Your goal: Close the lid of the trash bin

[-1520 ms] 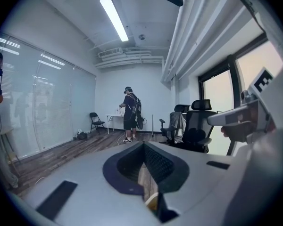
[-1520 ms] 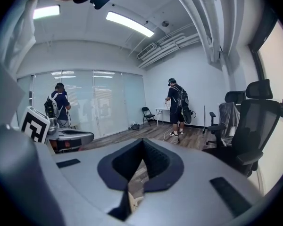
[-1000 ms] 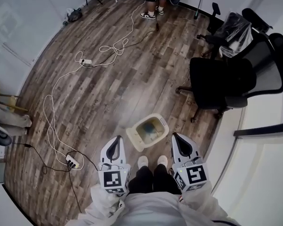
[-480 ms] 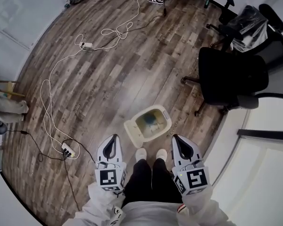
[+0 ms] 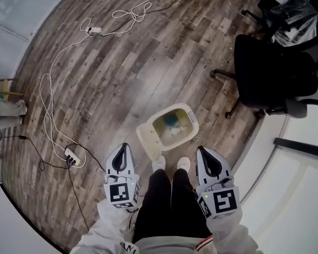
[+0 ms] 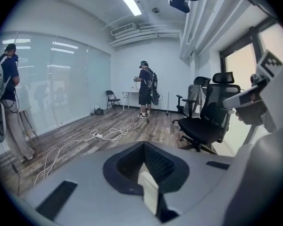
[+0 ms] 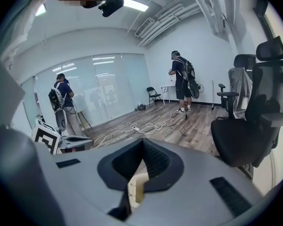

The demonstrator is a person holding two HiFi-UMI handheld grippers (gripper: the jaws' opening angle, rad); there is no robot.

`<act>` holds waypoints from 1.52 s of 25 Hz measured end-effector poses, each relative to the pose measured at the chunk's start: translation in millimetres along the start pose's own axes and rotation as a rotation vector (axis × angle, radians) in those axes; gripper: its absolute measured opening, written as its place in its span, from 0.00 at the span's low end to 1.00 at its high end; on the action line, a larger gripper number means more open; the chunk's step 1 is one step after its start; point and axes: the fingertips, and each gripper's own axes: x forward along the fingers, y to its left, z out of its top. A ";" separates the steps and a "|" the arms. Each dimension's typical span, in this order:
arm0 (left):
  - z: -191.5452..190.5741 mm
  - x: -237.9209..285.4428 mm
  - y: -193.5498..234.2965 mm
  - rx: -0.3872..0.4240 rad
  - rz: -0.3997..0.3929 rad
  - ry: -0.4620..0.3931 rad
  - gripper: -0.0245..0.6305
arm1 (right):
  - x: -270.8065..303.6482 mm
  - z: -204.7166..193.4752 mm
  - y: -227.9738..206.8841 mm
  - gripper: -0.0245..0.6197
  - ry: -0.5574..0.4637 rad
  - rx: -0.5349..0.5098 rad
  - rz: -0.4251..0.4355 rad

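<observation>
Overhead first, head view: trash bin (image 5: 193,123) on the wood floor (image 5: 122,62), toward its right edge, just ahead of the shoes (image 5: 160,163). Lid (image 5: 147,140) flipped back at the bin's near-left side, mouth open, something bluish inside. Left gripper (image 5: 122,148) and right gripper (image 5: 202,150) held high to either side of the legs, well apart from the bin. Cable (image 5: 45,97) and power strip (image 5: 73,156) just beside the left gripper's side; office chair (image 5: 270,70) farther right.

Left gripper view: jaws together, nothing between; only room ahead, a person (image 6: 145,91) standing far off. No bin.

Right gripper view: jaws likewise pressed together, empty; bin out of sight.

Probable trouble: lid not yet touched, long reach down needed. Shut tips apt to skid off smooth plastic, or to shove a light bin across the floor rather than swing the lid. Cable underfoot a trip risk.
</observation>
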 end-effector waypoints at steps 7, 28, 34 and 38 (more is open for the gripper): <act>-72.8 31.8 8.6 -0.005 0.028 0.084 0.04 | 26.3 -46.3 -18.5 0.07 0.012 0.025 -0.027; -159.6 90.7 -6.1 -0.028 0.014 0.108 0.04 | 59.1 -130.1 -69.8 0.07 0.026 0.098 -0.089; -145.0 102.2 -19.4 -0.001 -0.022 0.086 0.04 | 53.7 -135.2 -83.8 0.07 0.037 0.115 -0.103; -139.1 114.7 -44.1 0.039 -0.083 0.073 0.04 | 51.8 -139.5 -96.1 0.07 0.036 0.136 -0.119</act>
